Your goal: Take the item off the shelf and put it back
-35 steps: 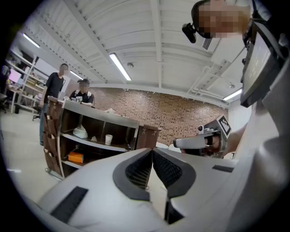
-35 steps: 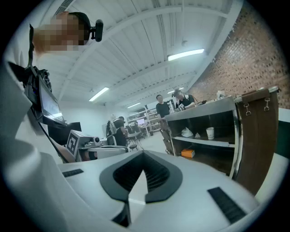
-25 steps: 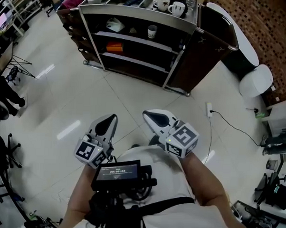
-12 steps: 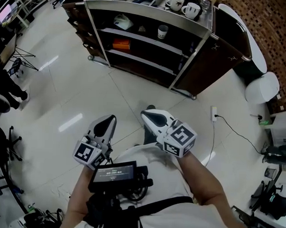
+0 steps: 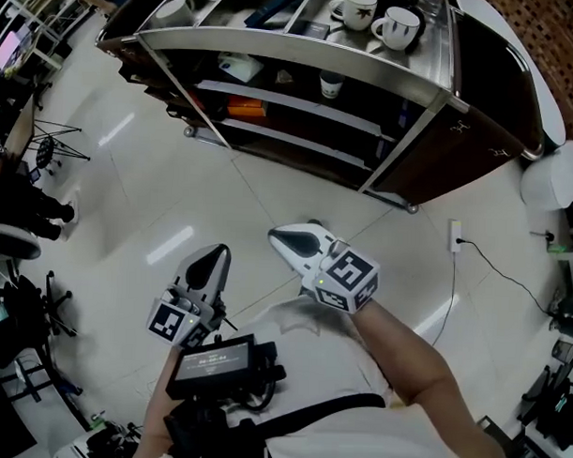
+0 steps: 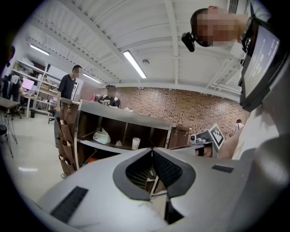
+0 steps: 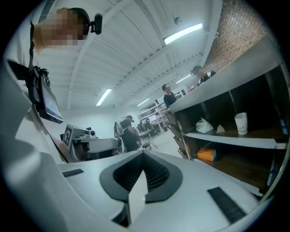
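A dark curved shelf unit [image 5: 302, 60] stands ahead of me across the pale floor. On its upper shelf sit a white paper cup [image 5: 331, 84] and a white crumpled item [image 5: 238, 67]; an orange box [image 5: 245, 107] lies on the shelf below. The cup [image 7: 241, 123] and orange box [image 7: 206, 155] also show in the right gripper view. My left gripper [image 5: 207, 264] and right gripper [image 5: 291, 239] are held close to my chest, well short of the shelf. Both are shut with nothing between their jaws.
Two mugs [image 5: 376, 18] stand on the shelf unit's top. A white bin [image 5: 558, 175] is at the right, and a wall plug with cable [image 5: 455, 237] lies on the floor. Chairs and stands [image 5: 24, 214] crowd the left edge. People [image 6: 69, 86] stand behind the unit.
The shelf unit has come nearer and larger in the head view as I walked toward it. Both grippers stay shut and held in the same pose.
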### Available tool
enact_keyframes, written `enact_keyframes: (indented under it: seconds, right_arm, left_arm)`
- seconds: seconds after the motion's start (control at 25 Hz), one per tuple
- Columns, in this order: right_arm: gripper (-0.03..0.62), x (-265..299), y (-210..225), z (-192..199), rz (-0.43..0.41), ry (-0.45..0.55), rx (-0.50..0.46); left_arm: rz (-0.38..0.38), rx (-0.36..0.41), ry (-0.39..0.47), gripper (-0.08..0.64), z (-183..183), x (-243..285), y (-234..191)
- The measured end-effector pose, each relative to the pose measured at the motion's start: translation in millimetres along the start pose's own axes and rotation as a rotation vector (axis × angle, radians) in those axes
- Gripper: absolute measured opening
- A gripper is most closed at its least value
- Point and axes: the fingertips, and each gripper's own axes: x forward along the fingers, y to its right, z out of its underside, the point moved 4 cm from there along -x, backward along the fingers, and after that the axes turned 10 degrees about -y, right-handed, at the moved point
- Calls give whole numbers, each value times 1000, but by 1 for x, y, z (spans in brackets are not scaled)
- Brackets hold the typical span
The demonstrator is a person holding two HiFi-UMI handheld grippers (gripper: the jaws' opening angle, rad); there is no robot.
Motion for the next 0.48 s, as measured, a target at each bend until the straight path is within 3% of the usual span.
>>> enact_keyframes:
  seconds: [0.24,0.48]
  right_arm:
    - [5,15,85,-27,-4,-12,17]
    - [5,26,150,-53,7,-10,10]
  left_arm:
    - [29,-8,-48,15,-36,88,-44]
    - [44,85,-143,15,-53,151,-73]
